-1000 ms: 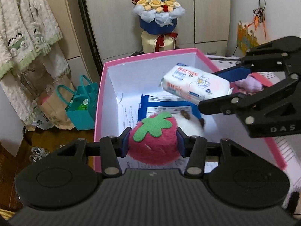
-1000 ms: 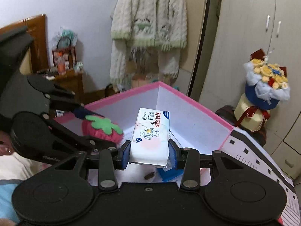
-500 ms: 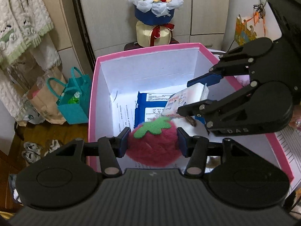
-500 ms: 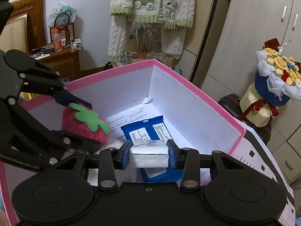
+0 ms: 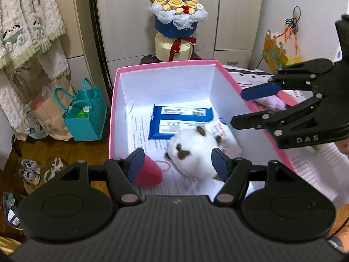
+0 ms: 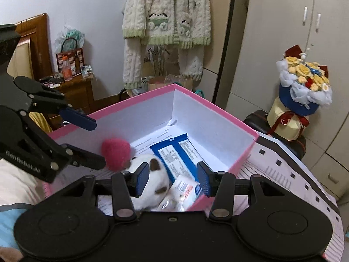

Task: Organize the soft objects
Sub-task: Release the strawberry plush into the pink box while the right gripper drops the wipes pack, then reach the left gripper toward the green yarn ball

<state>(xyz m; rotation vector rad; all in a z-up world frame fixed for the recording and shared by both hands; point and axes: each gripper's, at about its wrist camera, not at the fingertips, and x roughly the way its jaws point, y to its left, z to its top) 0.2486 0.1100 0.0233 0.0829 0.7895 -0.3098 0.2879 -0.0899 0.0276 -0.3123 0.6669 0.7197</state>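
Note:
A pink box (image 5: 165, 66) with white walls holds a blue wipes pack (image 5: 174, 121), a white plush with brown spots (image 5: 192, 150), a red strawberry plush (image 5: 148, 173) and a white tissue pack (image 5: 226, 134). My left gripper (image 5: 177, 163) is open and empty above the box's near edge; the strawberry lies below its left finger. My right gripper (image 6: 172, 180) is open and empty over the box; the tissue pack (image 6: 185, 193) and white plush (image 6: 150, 174) lie below it. The strawberry (image 6: 115, 152) shows left in the right wrist view.
A flower bouquet (image 5: 177, 21) stands behind the box by the cupboards. A teal bag (image 5: 84, 118) and a paper bag sit on the floor to the left, with shoes (image 5: 30, 170). A purple soft item (image 5: 273, 103) lies right of the box. Pyjamas (image 6: 165, 21) hang behind.
Both grippers have opened. The strawberry plush has dropped into the box from the left gripper, and the tissue pack from the right gripper. The right gripper has drawn back to the box's side.

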